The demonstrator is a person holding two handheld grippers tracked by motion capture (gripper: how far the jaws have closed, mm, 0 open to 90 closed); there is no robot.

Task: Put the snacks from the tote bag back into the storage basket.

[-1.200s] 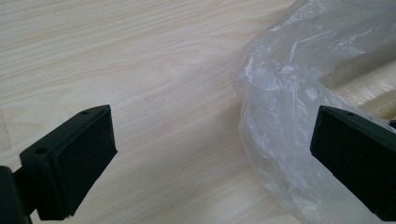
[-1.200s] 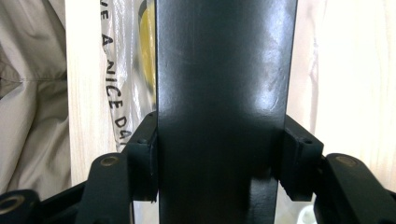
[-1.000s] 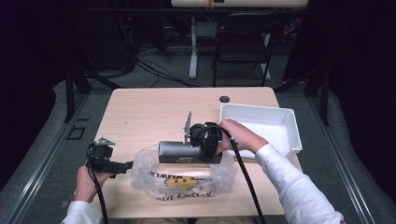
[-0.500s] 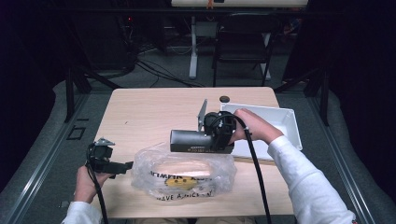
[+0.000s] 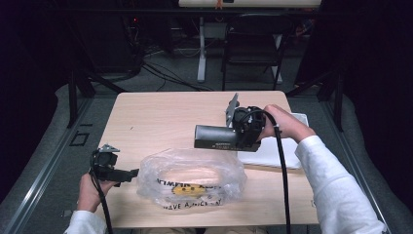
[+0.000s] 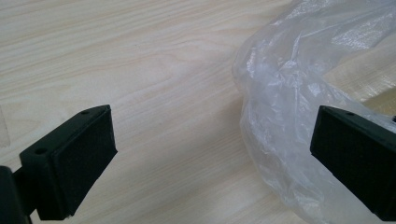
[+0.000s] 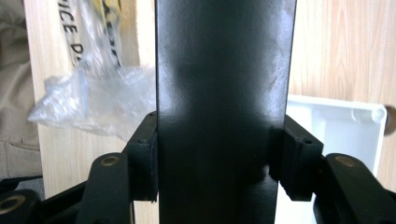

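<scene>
a long black box (image 5: 214, 138) of dark, faintly glossy material lies level in the air above the wooden table (image 5: 156, 117), clamped by the right gripper (image 5: 233, 137), whose two jaws press flat against its opposite long sides; in the right gripper view the box (image 7: 224, 112) rises straight up between the pads (image 7: 144, 163) and hides most of what lies ahead. the jaws stand partly apart, as wide as the box itself. in the high view the box juts out from that gripper toward the left side of the table, while the person's right hand (image 5: 285, 124) grasps the gripper's body and a black cable (image 5: 282, 180) trails back along the white sleeve (image 5: 336, 190). just beneath and behind the right gripper sits a white tray (image 5: 275, 153), its rim (image 7: 336, 105) showing beside the box in the right gripper view. below the box, nearer the person, lies a crumpled clear plastic bag (image 5: 192, 178) with dark lettering and something yellow inside. the left gripper (image 5: 134, 173) rests low at the bag's left end, held by the left hand (image 5: 90, 190); its jaws are wide open, one over bare wood and the other at the bag's film (image 6: 285, 121), gripping nothing.
</scene>
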